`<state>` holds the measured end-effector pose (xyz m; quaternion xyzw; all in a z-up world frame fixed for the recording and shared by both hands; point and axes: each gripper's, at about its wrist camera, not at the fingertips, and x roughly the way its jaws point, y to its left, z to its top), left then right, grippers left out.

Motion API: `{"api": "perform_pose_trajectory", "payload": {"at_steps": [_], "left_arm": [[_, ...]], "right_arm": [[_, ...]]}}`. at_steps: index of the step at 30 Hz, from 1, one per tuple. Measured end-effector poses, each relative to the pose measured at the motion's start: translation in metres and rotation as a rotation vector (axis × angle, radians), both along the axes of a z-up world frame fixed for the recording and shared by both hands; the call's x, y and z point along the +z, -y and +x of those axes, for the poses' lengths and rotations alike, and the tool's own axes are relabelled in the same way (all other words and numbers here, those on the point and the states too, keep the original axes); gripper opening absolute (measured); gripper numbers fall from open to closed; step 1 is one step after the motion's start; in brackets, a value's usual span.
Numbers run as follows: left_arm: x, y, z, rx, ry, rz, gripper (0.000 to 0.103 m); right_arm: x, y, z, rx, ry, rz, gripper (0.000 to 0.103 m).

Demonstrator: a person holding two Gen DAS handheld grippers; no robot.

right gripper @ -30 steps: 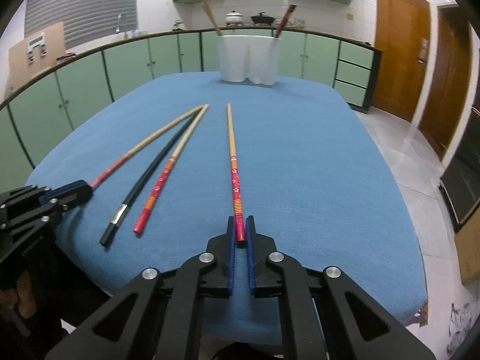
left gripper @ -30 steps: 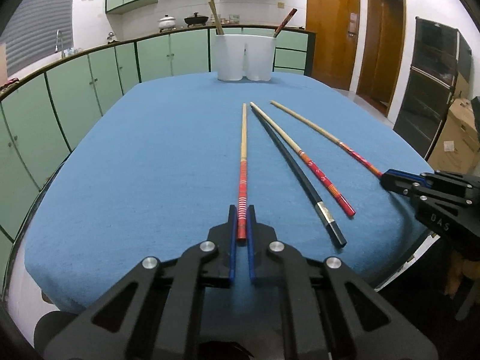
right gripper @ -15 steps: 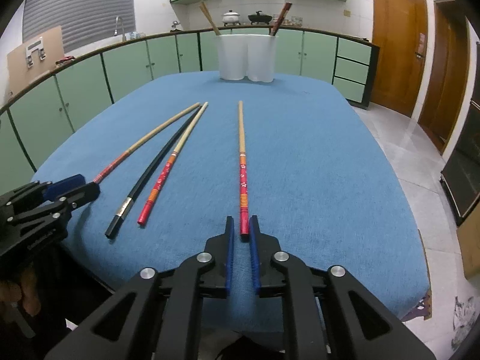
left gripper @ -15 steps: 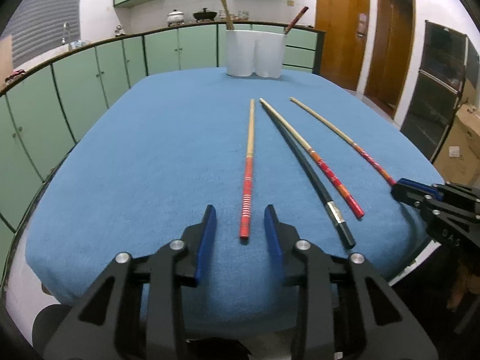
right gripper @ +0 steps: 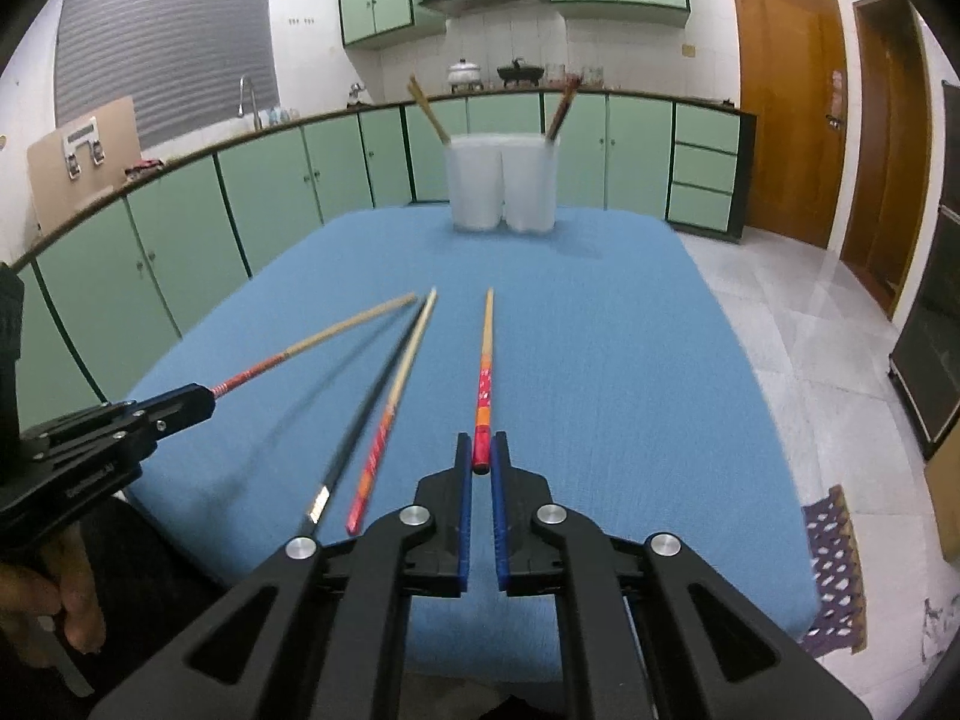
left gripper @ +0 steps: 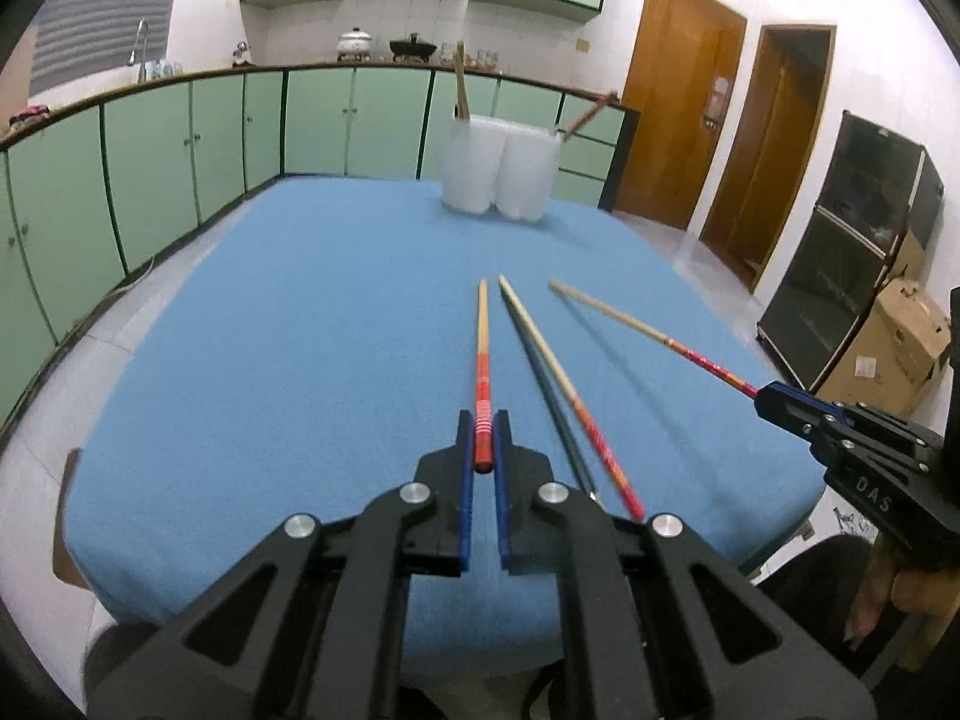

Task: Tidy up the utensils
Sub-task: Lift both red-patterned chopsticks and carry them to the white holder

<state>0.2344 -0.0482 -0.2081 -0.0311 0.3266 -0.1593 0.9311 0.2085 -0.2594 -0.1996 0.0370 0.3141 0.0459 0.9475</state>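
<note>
Both the left gripper (left gripper: 483,441) and right gripper (right gripper: 482,450) have just clamped and lifted a red-handled wooden chopstick (left gripper: 482,372) each (right gripper: 483,378) off the blue-clothed table's (left gripper: 300,330) near edge, ready for the white plastic holder (left gripper: 501,165).

The left gripper (left gripper: 483,438) clamps a red-striped chopstick (left gripper: 482,372); the right gripper (left gripper: 765,402) pinches another chopstick (left gripper: 636,327) above the blue table (left gripper: 300,330).

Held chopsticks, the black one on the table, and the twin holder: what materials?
Held chopsticks: likely bamboo or wood, pale bare tips, glossy red patterned paint at the handles. Black chopstick: dark lacquer or plastic, with a metallic band near its end. Holder: translucent white, probably plastic.
</note>
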Motion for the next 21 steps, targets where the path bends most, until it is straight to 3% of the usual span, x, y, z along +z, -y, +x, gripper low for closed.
{"api": "perform_pose_trajectory", "payload": {"at_steps": [10, 21], "left_arm": [[0.070, 0.000, 0.028, -0.012, 0.093, 0.054, 0.005], [0.112, 0.005, 0.093, -0.083, 0.019, 0.048, 0.005]], "right_arm": [[0.079, 0.002, 0.030, 0.038, 0.079, -0.033, 0.006], [0.132, -0.013, 0.105, 0.143, 0.037, -0.118, 0.006]]}}
